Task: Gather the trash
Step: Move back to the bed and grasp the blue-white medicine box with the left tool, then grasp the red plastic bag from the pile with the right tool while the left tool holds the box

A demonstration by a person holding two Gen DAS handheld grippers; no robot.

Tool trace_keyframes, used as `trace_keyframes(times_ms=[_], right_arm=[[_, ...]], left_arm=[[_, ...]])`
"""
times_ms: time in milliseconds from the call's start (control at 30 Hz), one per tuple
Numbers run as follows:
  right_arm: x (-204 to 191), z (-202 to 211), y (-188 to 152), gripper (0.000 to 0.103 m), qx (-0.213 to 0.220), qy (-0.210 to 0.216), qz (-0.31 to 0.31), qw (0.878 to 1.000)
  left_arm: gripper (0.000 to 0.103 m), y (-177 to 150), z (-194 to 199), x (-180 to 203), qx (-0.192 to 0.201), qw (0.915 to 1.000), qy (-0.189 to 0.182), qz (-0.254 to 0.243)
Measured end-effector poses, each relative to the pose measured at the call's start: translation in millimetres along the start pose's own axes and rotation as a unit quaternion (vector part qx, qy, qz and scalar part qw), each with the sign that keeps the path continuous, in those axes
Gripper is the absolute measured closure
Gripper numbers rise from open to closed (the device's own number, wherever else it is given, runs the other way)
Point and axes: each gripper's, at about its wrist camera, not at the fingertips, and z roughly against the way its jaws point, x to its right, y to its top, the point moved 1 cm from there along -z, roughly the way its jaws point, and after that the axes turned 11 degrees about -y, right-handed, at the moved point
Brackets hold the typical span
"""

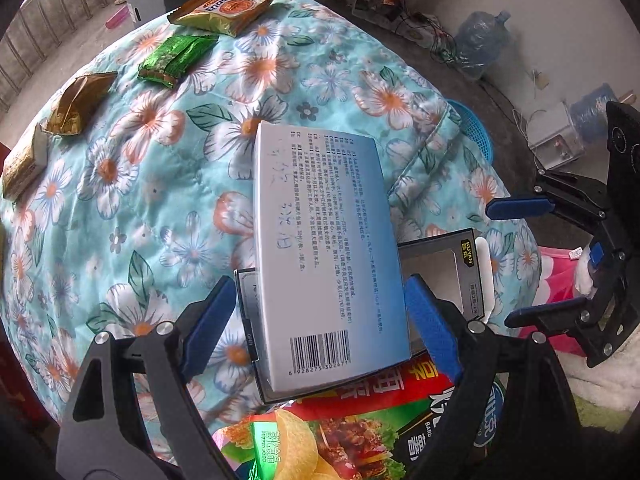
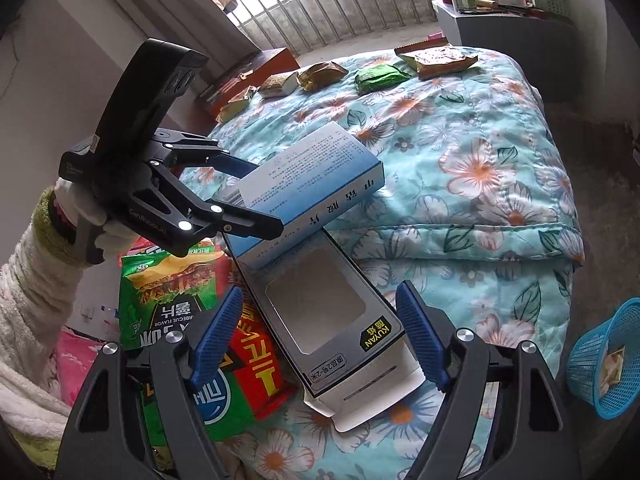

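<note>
1. The quilted bedspread [image 1: 132,200] is turquoise, printed with white flowers with orange centres and dark green leaves.
2. The flat cardboard box [image 1: 320,248] fades from pale grey to blue, with black print and a black barcode.
3. The long window carton [image 2: 340,328] under it is grey and black with a yellow label.
4. The crisp bag [image 2: 168,296] at the bedspread's near edge is green; the packet [image 2: 256,368] beside it is red with yellow letters.
5. Along the far edge lie a shiny green foil wrapper [image 1: 176,60] and gold-brown packets [image 1: 80,104].
6. The plastic mesh basket [image 2: 608,368] is blue.
7. Both grippers' pads [image 1: 432,328] are blue on black frames.
</note>
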Motion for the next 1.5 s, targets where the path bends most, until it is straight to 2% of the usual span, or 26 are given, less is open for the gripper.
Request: trace_keyframes(times_ms=[400,700,900,967,1033,1067,1300,1400,1500], right_arm=[[10.4,4.4,-4.1,0.026,0.008,0.004,-0.019,1.0],[8.8,9.5,-8.3,0.026,0.013,0.007,-0.026,1.0],[7.6,12.1,-9.9,0.026,0.016,0.008,-0.031,0.999],[6.6,12.9,-11.1,0.026,0.017,0.008,-0.031,0.999],[6.0,13.7,-11.6,0.026,0.017,0.009,-0.032,0.999],[4.7,14.8,-12.5,0.026,0.018,0.009,-0.032,0.999],[-18.0,27.3,-16.9,0.026,0.038,0.015,-0.015,0.999],[-42.1,36.7,-21.6,0.026,0.058,0.008,0.017,0.998],[-68.9,46.0,-28.2,0.026,0.077,0.019,0.045,0.996]], left_arm=[[0.021,3.2,-4.7,1.0,-0.005,0.9994,-0.025,0.024],[0.021,3.8,-12.2,5.3,-0.002,0.9996,0.001,0.029],[0.021,5.9,-17.8,6.6,0.009,0.9991,0.036,0.019],[0.025,5.3,-17.5,5.9,0.015,0.999,0.04,0.015],[0.035,4.1,-14.9,3.7,0.022,0.9987,0.044,0.013],[0.035,3.2,-13.0,2.1,0.025,0.9988,0.04,0.014],[0.035,-10.7,15.2,-16.9,0.078,0.9955,0.012,0.052],[0.035,-23.5,40.6,-26.1,0.121,0.9897,-0.001,0.076],[0.035,-43.1,69.5,-34.8,0.168,0.9808,-0.012,0.098]])
